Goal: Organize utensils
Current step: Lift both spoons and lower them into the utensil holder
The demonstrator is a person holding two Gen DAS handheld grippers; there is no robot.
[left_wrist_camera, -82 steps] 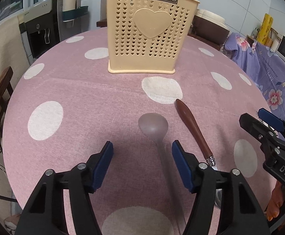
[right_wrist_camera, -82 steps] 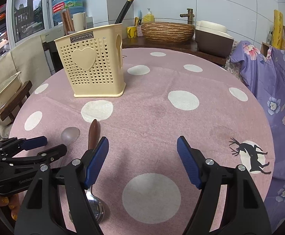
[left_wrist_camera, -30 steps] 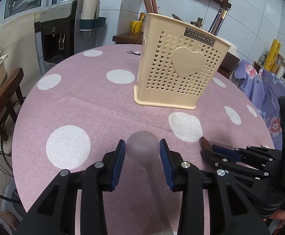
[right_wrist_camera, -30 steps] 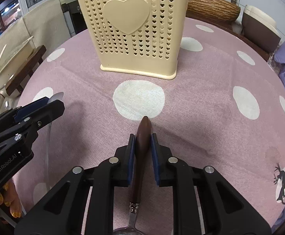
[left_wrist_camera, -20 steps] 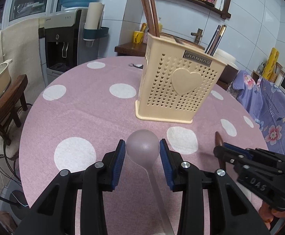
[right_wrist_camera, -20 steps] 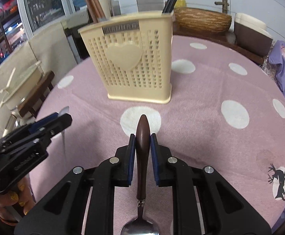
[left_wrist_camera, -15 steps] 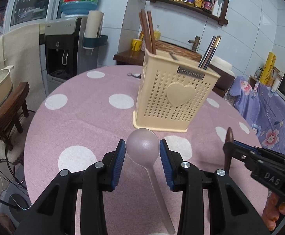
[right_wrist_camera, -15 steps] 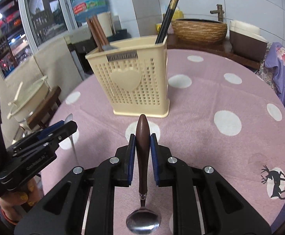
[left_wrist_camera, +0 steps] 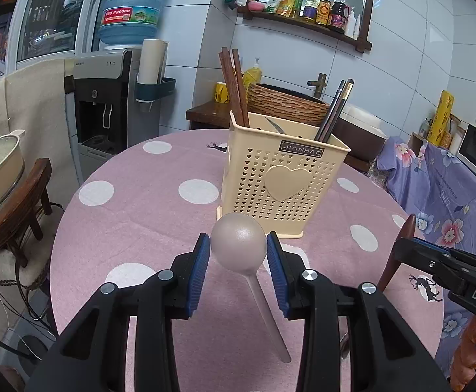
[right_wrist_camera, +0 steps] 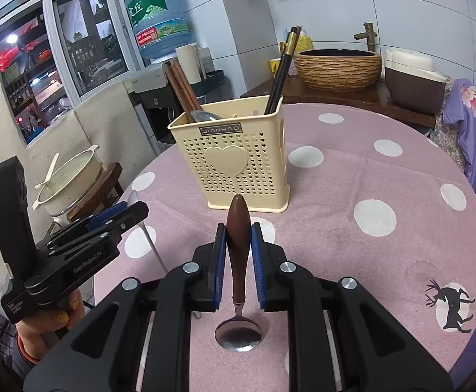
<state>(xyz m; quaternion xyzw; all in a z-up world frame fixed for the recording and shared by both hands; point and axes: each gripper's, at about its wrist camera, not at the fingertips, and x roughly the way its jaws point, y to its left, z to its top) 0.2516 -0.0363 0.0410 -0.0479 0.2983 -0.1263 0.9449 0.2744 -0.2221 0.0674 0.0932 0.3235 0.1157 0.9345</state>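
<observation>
A cream perforated utensil holder (left_wrist_camera: 283, 176) with a heart on its front stands on the pink dotted table (left_wrist_camera: 133, 215); it also shows in the right wrist view (right_wrist_camera: 238, 160). Chopsticks (left_wrist_camera: 234, 88) and a metal spoon (right_wrist_camera: 205, 116) stand in it. My left gripper (left_wrist_camera: 238, 253) is shut on the bowl of a translucent grey spoon (left_wrist_camera: 238, 243), held above the table. My right gripper (right_wrist_camera: 238, 240) is shut on the brown wooden handle of a metal spoon (right_wrist_camera: 238, 228), bowl end toward me, also lifted. Each gripper shows at the edge of the other's view.
A water dispenser (left_wrist_camera: 107, 98) with a blue bottle stands behind the table at the left. A stool with a cream pot (right_wrist_camera: 71, 176) is left of the table. A sideboard with a woven bowl (right_wrist_camera: 339, 62) is behind, and purple floral cloth (left_wrist_camera: 434, 192) at the right.
Both grippers closed on their spoons and lifted them off the table. They have risen higher, so the holder now appears lower and its open top shows.
</observation>
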